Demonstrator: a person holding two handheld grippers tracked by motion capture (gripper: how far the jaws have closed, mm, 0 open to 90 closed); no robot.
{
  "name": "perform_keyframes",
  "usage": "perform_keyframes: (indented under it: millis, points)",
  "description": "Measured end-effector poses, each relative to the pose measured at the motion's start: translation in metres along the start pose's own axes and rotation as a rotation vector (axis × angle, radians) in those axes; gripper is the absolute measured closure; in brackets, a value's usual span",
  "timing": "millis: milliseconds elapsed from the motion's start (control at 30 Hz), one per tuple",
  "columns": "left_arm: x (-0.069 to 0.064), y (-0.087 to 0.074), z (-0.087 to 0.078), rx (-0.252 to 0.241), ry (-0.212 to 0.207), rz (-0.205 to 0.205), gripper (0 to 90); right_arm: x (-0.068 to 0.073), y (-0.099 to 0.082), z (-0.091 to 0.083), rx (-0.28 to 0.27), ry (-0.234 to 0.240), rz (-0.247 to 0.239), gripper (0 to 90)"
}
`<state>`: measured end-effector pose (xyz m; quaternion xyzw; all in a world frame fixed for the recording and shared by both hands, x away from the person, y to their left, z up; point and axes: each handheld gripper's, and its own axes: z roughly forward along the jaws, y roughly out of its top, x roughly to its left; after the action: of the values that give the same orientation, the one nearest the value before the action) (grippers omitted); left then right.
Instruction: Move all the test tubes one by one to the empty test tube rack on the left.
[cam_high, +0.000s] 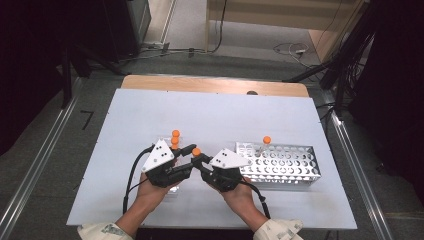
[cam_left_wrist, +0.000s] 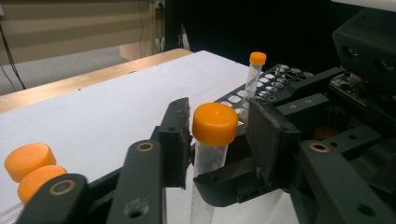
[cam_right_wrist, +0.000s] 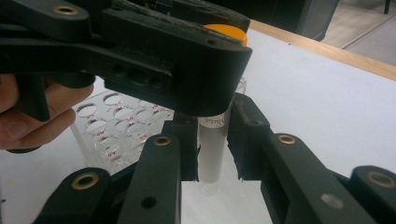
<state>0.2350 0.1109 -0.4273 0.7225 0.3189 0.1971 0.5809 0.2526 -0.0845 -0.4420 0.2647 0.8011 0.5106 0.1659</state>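
Tube (cam_left_wrist: 208, 154) w/ orange cap (cam_left_wrist: 215, 123) gripped by both grippers (cam_high: 192, 159) (cam_high: 201, 162), metal rack (cam_high: 292, 165) just beside

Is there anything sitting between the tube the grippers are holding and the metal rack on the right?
Nothing visible does. The tube is held between the left gripper and right gripper, and the metal rack lies just beyond the right gripper, with bare white table around it. One tube already stands in the rack.
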Motion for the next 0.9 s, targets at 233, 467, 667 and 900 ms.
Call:
perform_keyframes:
  millis: [233,467,667,900]
  points:
    - [0.000,0.000,-0.001,-0.003,0.011,0.007,68.6,0.000,0.000,0.000,-0.003,0.003,-0.001,71.1]
    - [0.004,0.006,-0.010,-0.034,0.025,-0.007,69.5,-0.002,0.000,-0.003,-0.007,0.009,0.013,45.4]
    - [0.016,0.010,-0.028,-0.041,0.070,-0.041,69.5,-0.014,-0.004,-0.013,-0.008,-0.032,0.031,36.1]
    - [0.023,0.012,-0.046,-0.063,0.109,-0.055,69.5,-0.026,-0.011,-0.026,-0.003,-0.063,0.046,35.5]
